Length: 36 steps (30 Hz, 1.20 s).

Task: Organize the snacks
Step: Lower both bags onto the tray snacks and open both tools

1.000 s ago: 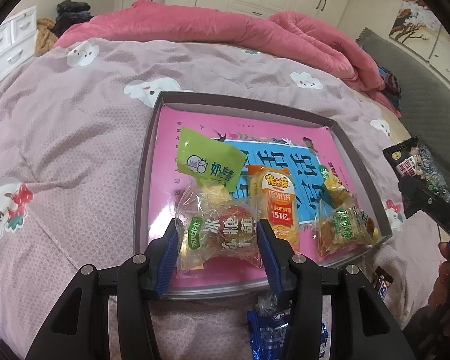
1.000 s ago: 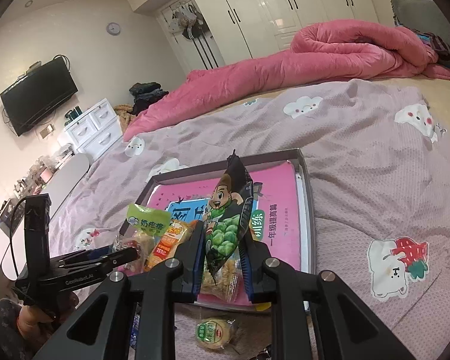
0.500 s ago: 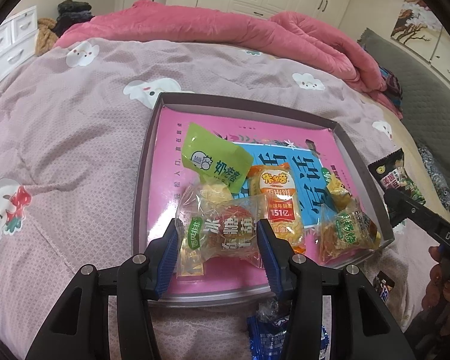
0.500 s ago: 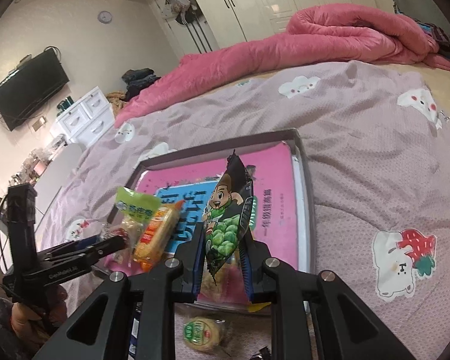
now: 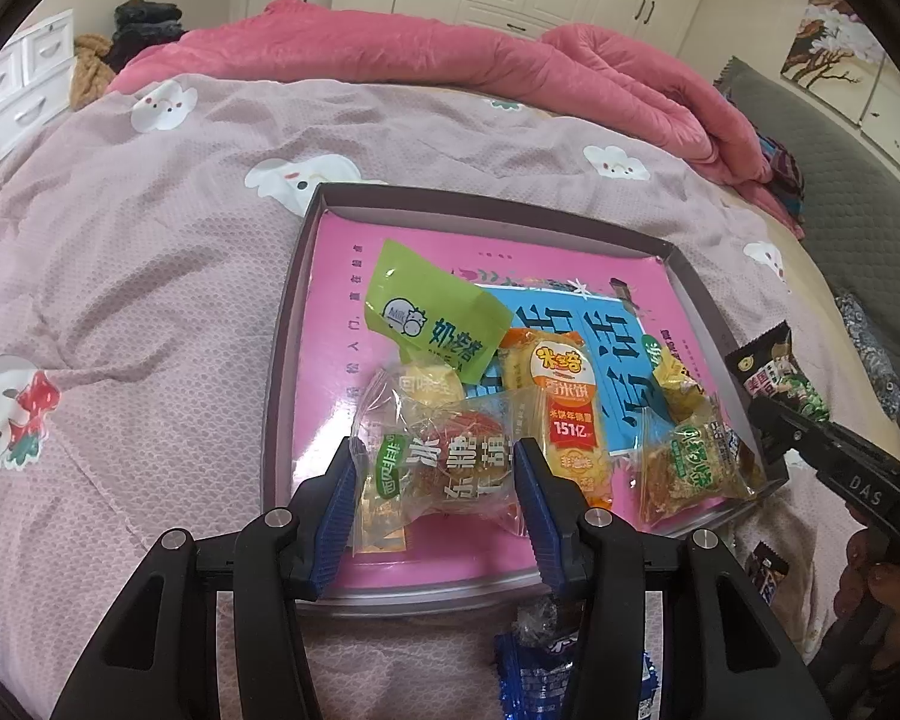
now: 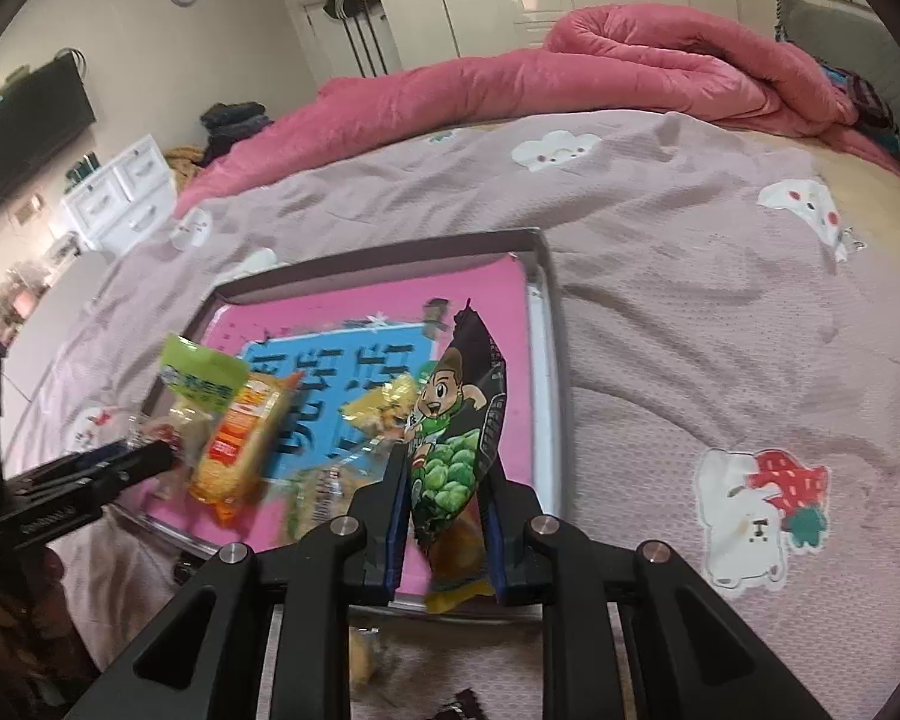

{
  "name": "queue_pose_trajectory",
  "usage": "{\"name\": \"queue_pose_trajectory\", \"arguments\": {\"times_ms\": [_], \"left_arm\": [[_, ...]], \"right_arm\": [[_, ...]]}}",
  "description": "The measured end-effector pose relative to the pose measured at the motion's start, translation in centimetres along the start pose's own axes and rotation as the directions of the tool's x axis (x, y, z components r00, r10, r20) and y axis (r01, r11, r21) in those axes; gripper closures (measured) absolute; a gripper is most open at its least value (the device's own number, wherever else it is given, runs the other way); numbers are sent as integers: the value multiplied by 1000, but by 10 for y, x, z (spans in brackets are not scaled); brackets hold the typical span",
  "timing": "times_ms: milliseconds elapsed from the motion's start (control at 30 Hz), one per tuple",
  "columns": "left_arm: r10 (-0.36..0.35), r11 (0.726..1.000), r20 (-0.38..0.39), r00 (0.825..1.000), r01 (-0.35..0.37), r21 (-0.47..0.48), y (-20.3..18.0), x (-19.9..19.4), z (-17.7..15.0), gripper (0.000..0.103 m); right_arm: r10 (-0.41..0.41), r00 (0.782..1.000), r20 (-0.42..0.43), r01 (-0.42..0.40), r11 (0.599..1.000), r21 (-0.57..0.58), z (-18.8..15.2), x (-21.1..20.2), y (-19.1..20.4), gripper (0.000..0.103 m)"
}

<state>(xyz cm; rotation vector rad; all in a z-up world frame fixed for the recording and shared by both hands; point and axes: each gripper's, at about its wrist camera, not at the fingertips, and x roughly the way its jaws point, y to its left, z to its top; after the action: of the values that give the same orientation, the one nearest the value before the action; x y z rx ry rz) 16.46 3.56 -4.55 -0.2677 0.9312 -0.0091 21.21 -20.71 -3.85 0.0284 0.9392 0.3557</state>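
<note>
My left gripper (image 5: 435, 498) clamps a clear candy bag (image 5: 450, 468) with a red sweet inside; both blue pads (image 5: 339, 516) press on its crinkled sides. The bag sits low over the near edge of the tray (image 5: 498, 216), which lies on the pink-grey bedspread (image 5: 126, 276).

Just beyond my left fingertips: a green packet (image 5: 432, 315), tilted, its lower corner overlapping a small yellow sweet (image 5: 429, 384). Right of that, an orange rice-cracker pack (image 5: 564, 408) lies lengthwise, touching the candy bag's right side. Farther right, near the tray's right wall, a clear bag of brown snack (image 5: 690, 474) with a yellow wrapper (image 5: 678, 384) just behind it. Below my left fingers, off the tray, a blue wrapper (image 5: 570, 678) on the bedspread.

My right gripper (image 6: 444, 516) is clenched on a dark pea-snack packet (image 6: 456, 462) with a cartoon boy on it. The packet stands upright between the pads, its top poking up past the fingertips and its bottom hanging below them. It hangs over the tray's near right corner (image 6: 543, 372), beside the right wall. Whether its lower end touches the tray floor I cannot tell.

In the left view the pea-snack packet (image 5: 777, 378) shows at the far right, just outside the tray wall, nipped in my right gripper (image 5: 774, 426).

Behind the tray, a rumpled pink quilt (image 6: 570, 72).
</note>
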Motion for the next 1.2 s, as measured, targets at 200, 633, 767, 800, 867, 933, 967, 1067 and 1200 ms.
{"name": "queue_pose_trajectory", "arguments": {"times_ms": [200,633,767,800,867,933,967,1067,1200], "left_arm": [[-8,1000,-1,1000,8,13,-5,1,0,51],[-24,999,-15,1000,24,41,-18,2,-2,51],[-22,999,-21,1000,23,37,-18,2,-2,51],[-18,999,-20,1000,19,37,-18,1,-2,51],[-16,999,-22,1000,17,41,-18,2,-1,51],[-12,999,-21,1000,13,46,-18,2,-1,51],[-15,999,-22,1000,16,43,-18,2,0,51],[-11,999,-21,1000,12,36,-17,1,0,51],[-6,999,-13,1000,6,35,-17,-2,2,51]], "right_arm": [[-31,999,-15,31,1000,6,-2,2,-4,81],[-18,999,-46,19,1000,22,-8,4,-6,80],[-25,999,-47,26,999,21,-8,4,-6,80],[-26,999,-46,27,999,22,-8,4,-5,80],[-25,999,-46,26,999,24,-9,4,-5,80],[-24,999,-47,24,1000,18,-10,4,-4,80],[-21,999,-45,22,1000,14,-10,4,-2,80],[-16,999,-40,16,1000,4,-10,3,1,80],[-13,999,-43,14,1000,6,-10,3,3,76]]}}
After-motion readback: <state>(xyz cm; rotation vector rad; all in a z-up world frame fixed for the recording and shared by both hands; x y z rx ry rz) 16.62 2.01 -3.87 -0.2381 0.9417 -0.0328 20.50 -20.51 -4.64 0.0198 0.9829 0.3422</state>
